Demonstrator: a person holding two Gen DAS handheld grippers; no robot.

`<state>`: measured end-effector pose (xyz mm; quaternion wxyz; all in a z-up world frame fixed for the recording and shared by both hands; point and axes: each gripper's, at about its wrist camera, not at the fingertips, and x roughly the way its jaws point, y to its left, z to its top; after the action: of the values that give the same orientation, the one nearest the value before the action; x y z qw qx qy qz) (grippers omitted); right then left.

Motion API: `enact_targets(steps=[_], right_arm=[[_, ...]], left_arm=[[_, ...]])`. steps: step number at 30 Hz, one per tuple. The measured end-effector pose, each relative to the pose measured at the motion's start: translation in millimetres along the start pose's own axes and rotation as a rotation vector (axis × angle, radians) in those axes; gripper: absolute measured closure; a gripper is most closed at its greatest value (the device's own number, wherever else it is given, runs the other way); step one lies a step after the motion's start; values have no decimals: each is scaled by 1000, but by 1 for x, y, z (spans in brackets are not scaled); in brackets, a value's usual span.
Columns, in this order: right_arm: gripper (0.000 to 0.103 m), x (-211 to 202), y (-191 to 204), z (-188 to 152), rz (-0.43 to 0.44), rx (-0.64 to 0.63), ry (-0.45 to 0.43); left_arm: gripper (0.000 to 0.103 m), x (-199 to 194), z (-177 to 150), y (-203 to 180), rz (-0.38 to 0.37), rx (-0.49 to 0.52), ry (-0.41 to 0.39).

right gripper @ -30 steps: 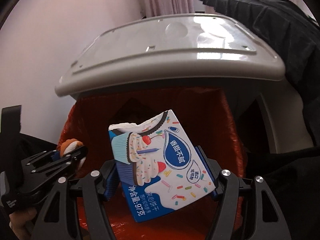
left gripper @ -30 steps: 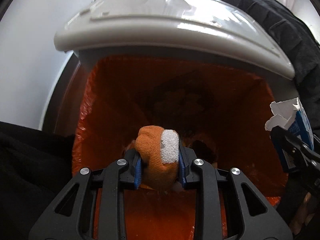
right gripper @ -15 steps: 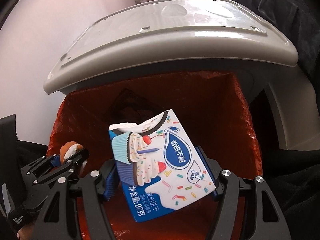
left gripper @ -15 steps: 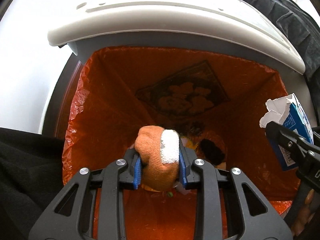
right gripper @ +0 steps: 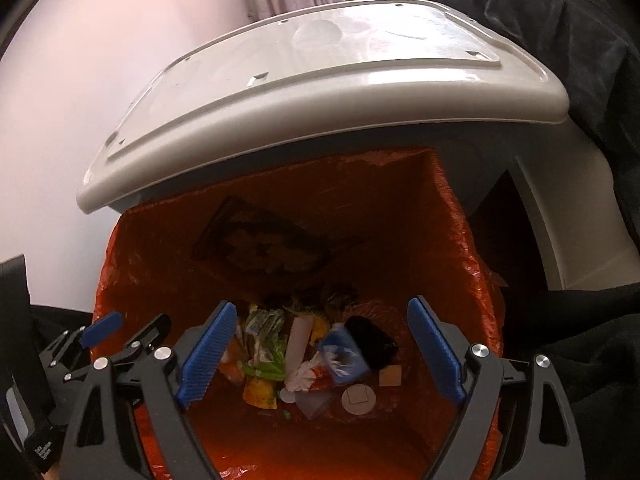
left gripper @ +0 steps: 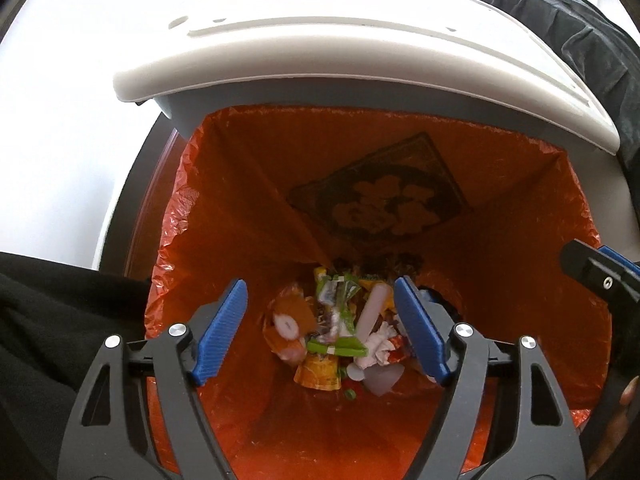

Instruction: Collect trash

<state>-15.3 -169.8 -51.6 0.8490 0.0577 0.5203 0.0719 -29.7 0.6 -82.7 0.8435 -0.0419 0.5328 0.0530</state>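
A: Now, both grippers are held over the bin (left gripper: 360, 92), pointed steeply down into the orange bag (left gripper: 248, 208). The left gripper (left gripper: 320, 328) is spread wide with nothing between its blue pads; its jaws have just been opening. The same is seen of the right gripper (right gripper: 320, 348): jaws just opened, nothing gripped.

B: Where is the trash to be found?

A: At the bottom of the bag, in the pile of wrappers (left gripper: 340, 332). The orange cloth lump (left gripper: 286, 322) is seen lying at the pile's left edge, and the blue box (right gripper: 342, 354) rests among the scraps toward the right.

B: How should the release be finished well?

A: The jaws should be kept wide and lifted straight up, it is judged, so that the bag's crinkled rim is not snagged. The raised lid (right gripper: 312, 92) hangs over the far side and should be left untouched.

B: What is given by one view and not the other?

A: The blue box is shown plainly only in the right view; in the left view it cannot be made out, perhaps hidden by the right pad. The cloth lump is clear only in the left view. The left gripper is also shown from the side in the right view, at the bag's left rim.
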Motion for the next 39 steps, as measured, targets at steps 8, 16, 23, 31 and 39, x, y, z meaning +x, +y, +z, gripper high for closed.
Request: enact_targets(steps=[8, 16, 23, 31, 39], right_arm=[[15, -15, -5, 32, 38, 38, -32], [6, -40, -13, 131, -15, -3, -176], [6, -40, -19, 221, -166, -66, -247], [6, 5, -14, 267, -259, -20, -309], [6, 36, 7, 281, -277, -52, -279]], left_arm=[[29, -12, 10, 2, -37, -14, -34], [12, -65, 79, 3, -11, 34, -301], [12, -67, 171, 10, -23, 35, -366], [12, -49, 237, 4, 21, 47, -411], [12, -11, 263, -3, -2, 48, -349]])
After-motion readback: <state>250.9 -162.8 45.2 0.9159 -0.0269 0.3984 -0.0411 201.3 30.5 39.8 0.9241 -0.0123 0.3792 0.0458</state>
